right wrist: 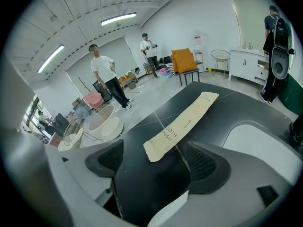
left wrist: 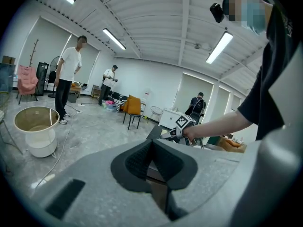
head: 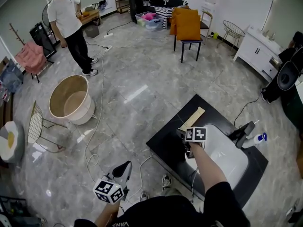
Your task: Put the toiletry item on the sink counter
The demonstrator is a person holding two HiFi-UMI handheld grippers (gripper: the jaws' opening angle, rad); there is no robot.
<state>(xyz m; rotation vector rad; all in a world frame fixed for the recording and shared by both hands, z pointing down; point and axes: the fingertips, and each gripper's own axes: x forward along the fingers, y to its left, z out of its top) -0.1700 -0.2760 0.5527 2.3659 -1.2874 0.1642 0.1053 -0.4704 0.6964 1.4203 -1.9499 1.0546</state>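
Only the right gripper view shows the right tongs gaping wide with nothing pinched. The toothbrush packet lies flat on the black worktop, its near end between the jaws, and it runs off toward 1 o'clock. The left gripper view shows the left tongs closed tight and empty. Only the head view shows the white basin at the packet's 4 o'clock, with a spray bottle beyond it at 3. Farther off, at 10 o'clock, a tub and a person stand on the floor.
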